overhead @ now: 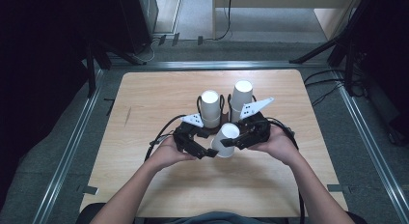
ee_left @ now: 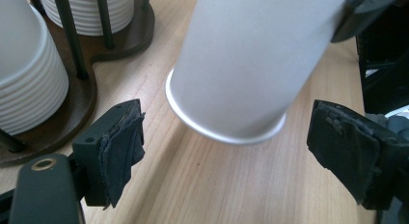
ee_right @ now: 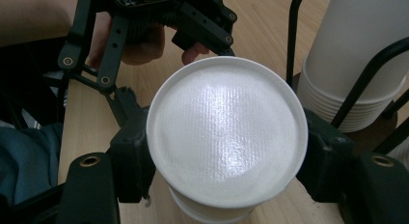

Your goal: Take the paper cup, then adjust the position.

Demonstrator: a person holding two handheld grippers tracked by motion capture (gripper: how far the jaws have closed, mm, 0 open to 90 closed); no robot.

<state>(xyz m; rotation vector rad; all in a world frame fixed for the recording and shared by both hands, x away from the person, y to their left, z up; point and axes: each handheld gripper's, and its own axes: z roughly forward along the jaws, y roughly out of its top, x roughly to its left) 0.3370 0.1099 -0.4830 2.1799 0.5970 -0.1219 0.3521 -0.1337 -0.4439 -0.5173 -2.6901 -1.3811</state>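
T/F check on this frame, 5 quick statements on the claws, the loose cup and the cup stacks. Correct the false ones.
1. The right claw grips a white paper cup across its sides. True.
2. The left claw is clamped on that cup's rim. False: its jaws stand apart, with the rim between them and a gap on each side.
3. The held cup stands upright on the table. False: it is tilted, off the wood, its closed base toward the right claw's camera.
4. Two stacks of white cups sit upside down in a dark wire holder. True.
5. The holder lies nearer the person than the claws. False: it lies beyond them.
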